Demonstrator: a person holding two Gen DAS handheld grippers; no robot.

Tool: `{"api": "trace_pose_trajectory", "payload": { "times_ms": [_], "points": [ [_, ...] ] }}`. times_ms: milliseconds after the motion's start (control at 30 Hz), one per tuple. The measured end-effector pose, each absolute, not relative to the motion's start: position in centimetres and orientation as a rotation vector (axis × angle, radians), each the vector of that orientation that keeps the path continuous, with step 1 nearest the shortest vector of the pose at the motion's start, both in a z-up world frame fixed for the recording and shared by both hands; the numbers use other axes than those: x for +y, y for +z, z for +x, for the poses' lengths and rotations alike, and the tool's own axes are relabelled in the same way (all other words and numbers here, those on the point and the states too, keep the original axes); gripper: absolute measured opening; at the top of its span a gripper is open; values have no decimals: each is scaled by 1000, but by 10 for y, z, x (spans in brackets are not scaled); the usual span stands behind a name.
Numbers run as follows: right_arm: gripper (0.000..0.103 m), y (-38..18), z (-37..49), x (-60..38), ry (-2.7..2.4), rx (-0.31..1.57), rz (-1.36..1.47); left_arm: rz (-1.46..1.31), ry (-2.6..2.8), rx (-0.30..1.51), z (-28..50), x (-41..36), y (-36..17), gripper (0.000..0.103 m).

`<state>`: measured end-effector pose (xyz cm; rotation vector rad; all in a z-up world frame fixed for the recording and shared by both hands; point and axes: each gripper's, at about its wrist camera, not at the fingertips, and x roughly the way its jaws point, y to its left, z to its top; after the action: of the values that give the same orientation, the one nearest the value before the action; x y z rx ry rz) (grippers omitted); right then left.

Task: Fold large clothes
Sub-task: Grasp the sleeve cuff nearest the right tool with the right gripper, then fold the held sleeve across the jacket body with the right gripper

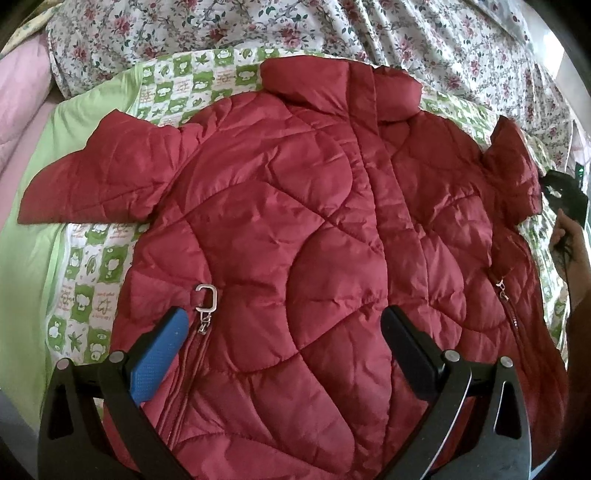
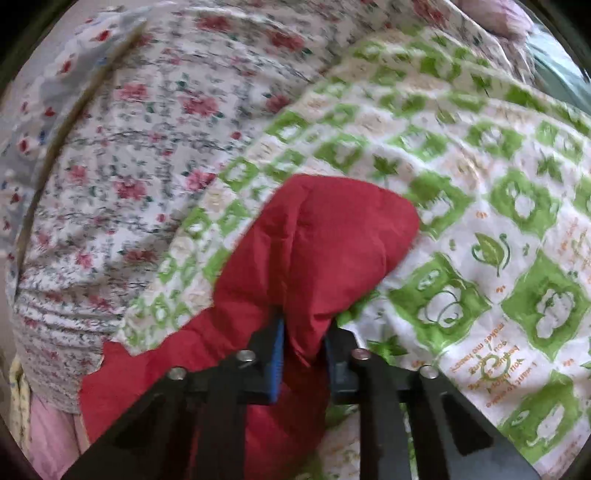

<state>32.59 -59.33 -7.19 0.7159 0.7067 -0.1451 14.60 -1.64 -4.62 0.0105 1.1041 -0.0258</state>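
A red quilted puffer jacket [image 1: 295, 229] lies face up on the green-and-white checked quilt [image 1: 92, 273], collar at the far side, sleeves spread left and right. My left gripper [image 1: 284, 332] is open and hovers over the jacket's lower front, beside a pocket zipper with a metal ring pull [image 1: 204, 297]. My right gripper [image 2: 304, 332] is shut on the jacket's right sleeve [image 2: 325, 236] near its cuff; it also shows at the right edge of the left wrist view [image 1: 565, 199] next to the raised sleeve.
A floral sheet [image 1: 332, 26] covers the bed beyond the quilt; it also shows in the right wrist view [image 2: 129, 147]. Pink bedding [image 1: 22, 92] lies at the far left. The quilt's plain green border [image 1: 29, 258] runs down the left side.
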Motion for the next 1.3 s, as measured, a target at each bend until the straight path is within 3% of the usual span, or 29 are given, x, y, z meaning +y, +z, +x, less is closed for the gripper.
{"api": "trace_pose_trajectory", "payload": {
  "times_ms": [400,567,1033,1300],
  "points": [
    [8,50,275,-468,203,560,440,-33,-68,1080,138,-8,-37,103],
    [8,71,265,-393,373,567,368,-81,-74,1075,138,4,-34,103],
    [8,-8,283,-194,622,808,167,-309,-136,1048,161,61,-23,103],
    [8,-50,261,-126,678,825,-43,-526,-239,1092,209,85,-29,103]
  ]
}}
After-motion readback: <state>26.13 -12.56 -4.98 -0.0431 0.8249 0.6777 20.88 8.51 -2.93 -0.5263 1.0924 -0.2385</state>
